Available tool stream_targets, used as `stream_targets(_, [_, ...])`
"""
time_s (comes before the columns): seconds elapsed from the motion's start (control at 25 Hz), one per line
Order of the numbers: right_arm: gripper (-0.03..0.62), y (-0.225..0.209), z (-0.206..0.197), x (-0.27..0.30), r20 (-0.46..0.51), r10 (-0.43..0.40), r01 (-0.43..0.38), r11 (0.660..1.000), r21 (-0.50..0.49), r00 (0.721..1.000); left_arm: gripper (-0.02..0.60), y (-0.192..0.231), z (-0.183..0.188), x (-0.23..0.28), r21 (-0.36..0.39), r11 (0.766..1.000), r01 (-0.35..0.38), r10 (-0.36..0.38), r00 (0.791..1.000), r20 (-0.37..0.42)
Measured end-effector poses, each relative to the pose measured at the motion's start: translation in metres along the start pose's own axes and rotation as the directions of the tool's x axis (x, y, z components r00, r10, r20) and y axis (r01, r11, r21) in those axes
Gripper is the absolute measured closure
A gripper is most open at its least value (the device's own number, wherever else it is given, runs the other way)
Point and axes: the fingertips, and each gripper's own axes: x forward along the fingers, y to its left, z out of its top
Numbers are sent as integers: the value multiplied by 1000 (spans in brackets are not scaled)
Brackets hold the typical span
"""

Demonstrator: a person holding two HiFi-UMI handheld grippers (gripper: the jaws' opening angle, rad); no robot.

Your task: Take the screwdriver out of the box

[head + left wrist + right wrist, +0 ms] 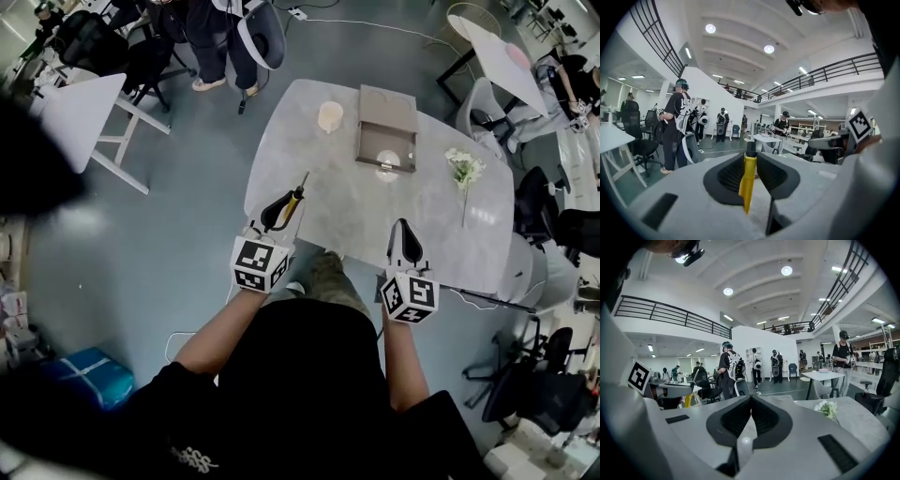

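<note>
My left gripper point(294, 199) is shut on the screwdriver point(298, 190) and holds it over the table's near left edge, its thin shaft pointing away from me. In the left gripper view the yellow handle point(748, 176) is pinched between the black pads, with the black collar sticking out past the tips. The box point(386, 127) lies open at the far side of the table, well clear of both grippers. Further right, over the near edge, my right gripper point(403, 225) is shut with nothing in it; its pads point(765, 417) meet in the right gripper view.
A pale cup point(330, 116) stands left of the box and a white flower sprig point(463, 169) lies at the table's point(356, 211) right. White chairs, a second table point(502, 56) and several people stand around on the floor.
</note>
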Motion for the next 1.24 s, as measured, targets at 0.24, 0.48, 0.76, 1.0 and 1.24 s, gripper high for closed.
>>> stream_targets(0.24, [582, 18, 6, -10, 21, 7, -6, 999, -37, 1000, 488, 3, 9, -25, -14, 1000, -23, 24, 999, 44])
stream_targets(0.48, [582, 22, 13, -13, 39, -4, 6, 999, -49, 999, 488, 5, 17, -34, -15, 1000, -19, 20, 996, 89])
stream_targets(0.76, [582, 18, 14, -22, 41, -12, 16, 997, -76, 999, 488, -5, 25, -38, -10, 1000, -11, 12, 993, 113])
stream_targets(1.0, [582, 21, 5, -36, 36, -19, 22, 997, -80, 999, 488, -16, 14, -43, -2, 1000, 3, -3, 995, 99])
stream_targets(1.24, [582, 22, 3, -44, 36, -20, 23, 997, -78, 999, 488, -29, 14, -46, 15, 1000, 16, -18, 995, 99])
